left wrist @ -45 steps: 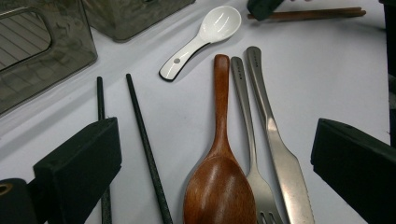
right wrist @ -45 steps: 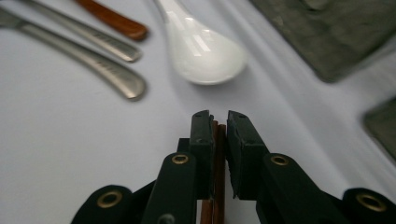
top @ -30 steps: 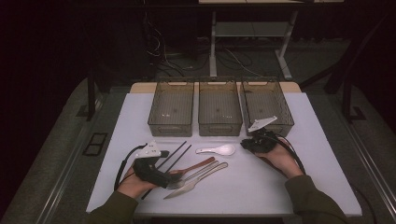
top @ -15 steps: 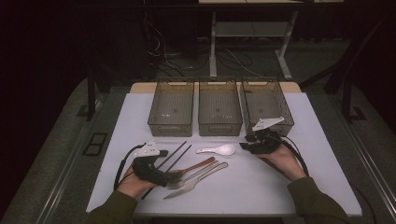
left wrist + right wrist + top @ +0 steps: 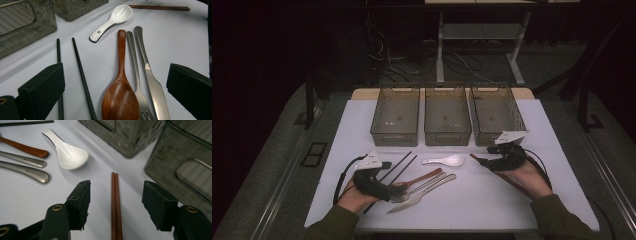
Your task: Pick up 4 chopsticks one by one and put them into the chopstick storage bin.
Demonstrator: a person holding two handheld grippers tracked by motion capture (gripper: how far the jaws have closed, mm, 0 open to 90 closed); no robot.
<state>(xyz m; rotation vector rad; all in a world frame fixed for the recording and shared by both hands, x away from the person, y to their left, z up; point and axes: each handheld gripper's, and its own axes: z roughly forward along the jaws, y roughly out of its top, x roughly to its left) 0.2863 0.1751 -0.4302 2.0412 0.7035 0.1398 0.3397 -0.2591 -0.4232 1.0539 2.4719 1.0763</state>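
Three grey bins (image 5: 447,117) stand in a row on the table (image 5: 532,200). The right gripper (image 5: 116,195) is in front of the right bin; its jaws have just been opening and now stand apart, the brown chopsticks (image 5: 116,205) lying between them untouched. The left gripper (image 5: 112,87), below the left bin, is wide open over the wooden spoon (image 5: 120,97), holding nothing.

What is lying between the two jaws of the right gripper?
In the right gripper view, a pair of brown chopsticks lies on the table between the open jaws of the right gripper; neither pad touches them.
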